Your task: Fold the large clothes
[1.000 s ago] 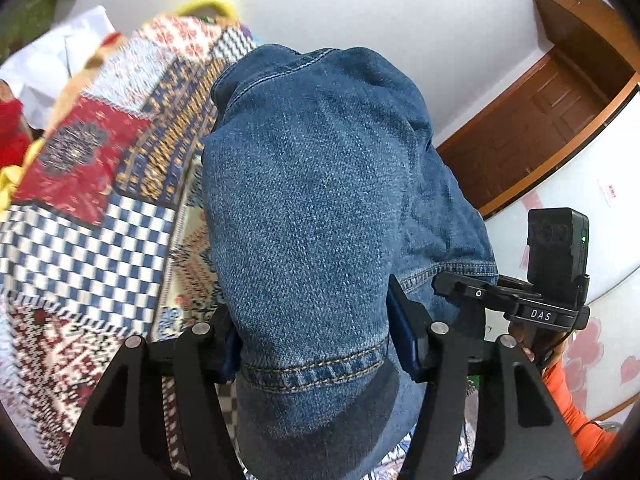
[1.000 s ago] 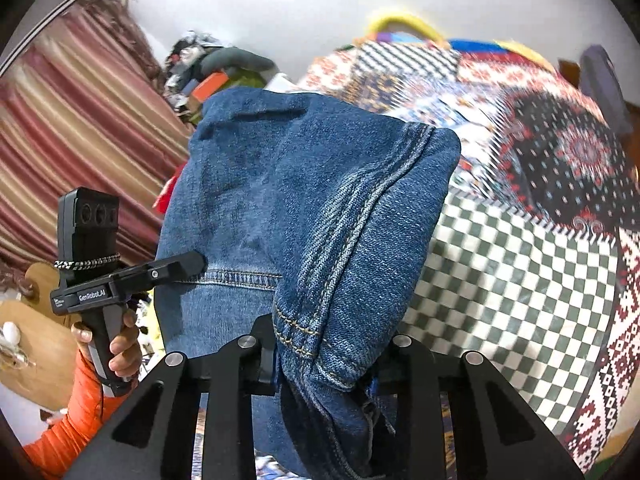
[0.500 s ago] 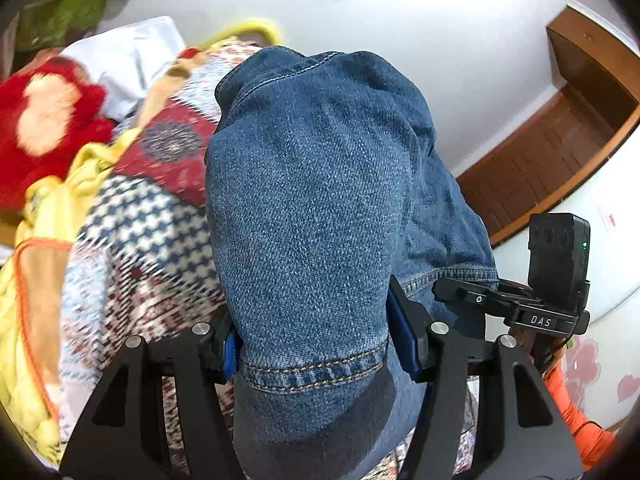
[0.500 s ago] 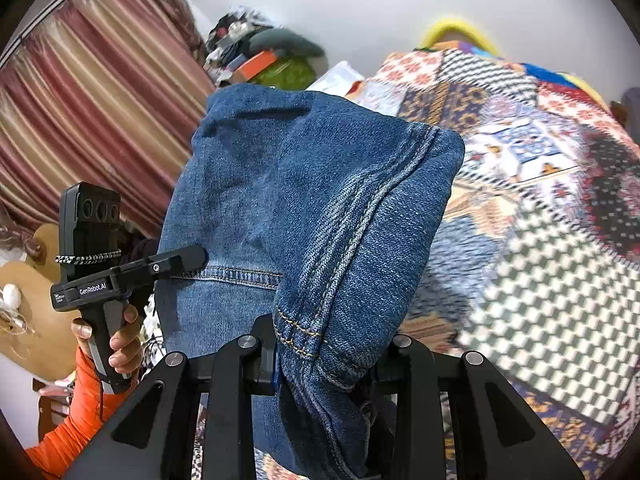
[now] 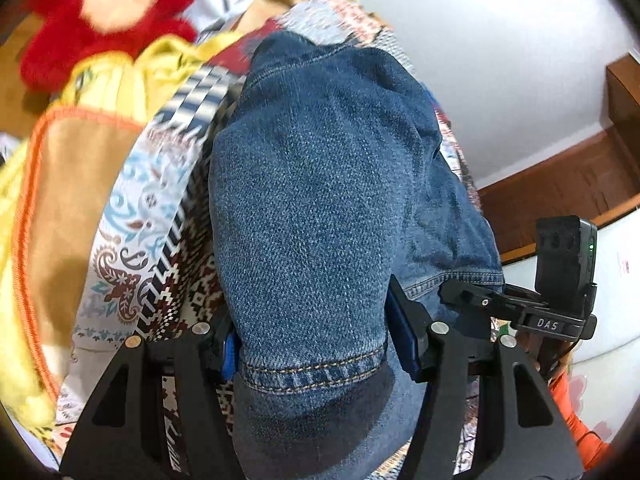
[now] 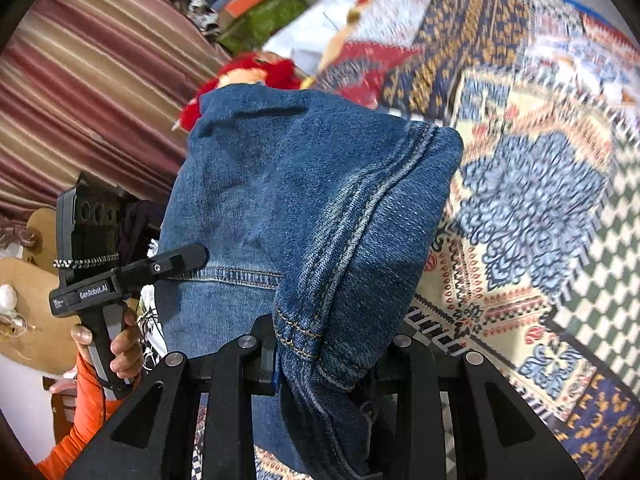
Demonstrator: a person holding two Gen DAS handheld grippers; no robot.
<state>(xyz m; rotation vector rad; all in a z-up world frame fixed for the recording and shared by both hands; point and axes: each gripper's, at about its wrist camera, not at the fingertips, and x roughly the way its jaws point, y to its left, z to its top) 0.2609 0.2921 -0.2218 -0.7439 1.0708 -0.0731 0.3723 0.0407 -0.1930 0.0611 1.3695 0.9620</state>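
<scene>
Pinching the folded blue denim jeans (image 5: 312,208) aloft over the patchwork-quilted bed (image 6: 532,208), left claw (image 5: 316,344) and right claw (image 6: 332,360) risk heavy cloth slipping, spoiling the fold.

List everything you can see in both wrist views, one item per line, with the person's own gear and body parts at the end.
denim garment: one, blue, draped up in front of both cameras and clamped at its hem.
patchwork quilt: one, many colours, spread under and beyond the denim.
plush toy: one, red with a pale patch, far end of the quilt.
yellow cloth: one, yellow with orange edging, beside the plush toy.
striped curtain: one, maroon and beige, at the left of the right wrist view.
wooden door: one, brown, against the white wall.
left gripper: one, black, shut on the hem.
right gripper: one, black, shut on a seamed edge.
hand: one, orange sleeve, holding the left gripper's handle.
</scene>
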